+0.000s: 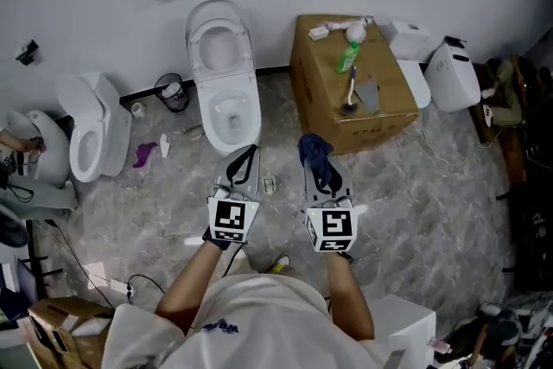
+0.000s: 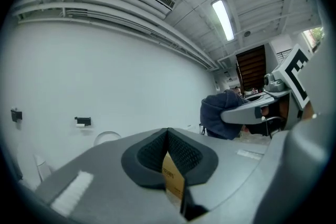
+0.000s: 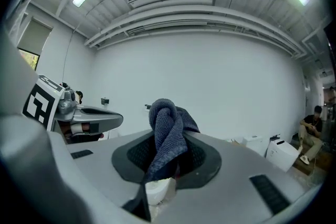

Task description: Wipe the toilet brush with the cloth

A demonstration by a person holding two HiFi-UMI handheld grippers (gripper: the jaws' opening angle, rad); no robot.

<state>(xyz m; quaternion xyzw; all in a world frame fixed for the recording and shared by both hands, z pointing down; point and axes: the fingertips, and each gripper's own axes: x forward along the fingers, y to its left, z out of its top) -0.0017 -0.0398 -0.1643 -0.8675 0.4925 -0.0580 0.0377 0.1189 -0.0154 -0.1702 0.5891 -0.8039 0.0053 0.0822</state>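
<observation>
In the head view my right gripper (image 1: 318, 167) is shut on a dark blue cloth (image 1: 314, 149) that bunches up out of its jaws; the right gripper view shows the cloth (image 3: 167, 131) twisted between the pads. My left gripper (image 1: 244, 155) is beside it, shut and holding nothing, its pads (image 2: 181, 152) meeting in a line. Both hover over the marble floor in front of a white toilet (image 1: 223, 69). A thin brush with a blue handle (image 1: 351, 91) lies on the cardboard box (image 1: 321, 91), ahead and to the right of the grippers.
The box also carries a green bottle (image 1: 347, 58) and a white round object (image 1: 354, 32). A second toilet (image 1: 88, 134) and a small black bin (image 1: 173, 91) stand at the left. White appliances (image 1: 451, 75) line the right wall. A person (image 3: 312, 131) sits far right.
</observation>
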